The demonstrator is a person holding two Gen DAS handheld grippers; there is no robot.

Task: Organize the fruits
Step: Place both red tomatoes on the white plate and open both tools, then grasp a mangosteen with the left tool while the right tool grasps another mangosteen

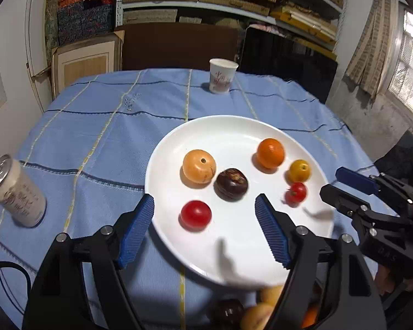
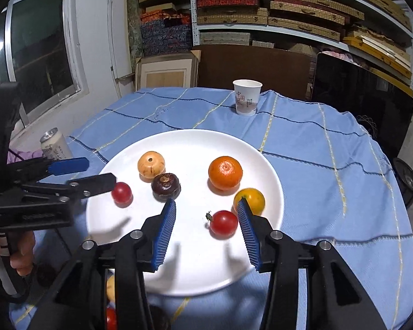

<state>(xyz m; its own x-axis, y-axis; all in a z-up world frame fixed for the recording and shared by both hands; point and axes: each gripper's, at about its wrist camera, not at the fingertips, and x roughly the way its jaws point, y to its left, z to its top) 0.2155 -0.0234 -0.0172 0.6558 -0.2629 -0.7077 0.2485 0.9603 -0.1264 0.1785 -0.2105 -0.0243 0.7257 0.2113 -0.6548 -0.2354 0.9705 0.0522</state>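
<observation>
Both wrist cams look steeply down, close over the white plate [image 1: 234, 253] on the worktop [image 1: 96, 137]. Left cam sits left of it, right cam right. Shared: plate, paper cup [image 2: 247, 97], shelves [image 2: 289, 27].

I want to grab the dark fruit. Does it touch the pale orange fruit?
Apart: the left wrist view shows white plate between the dark fruit and the pale orange fruit.

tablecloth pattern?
Light blue tablecloth with dark blue and pale yellow grid lines; clearest in the right wrist view.

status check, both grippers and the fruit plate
Left hand-held gripper open, right hand-held gripper open, both empty. Six fruits on white plate. Nothing blocking.
</observation>
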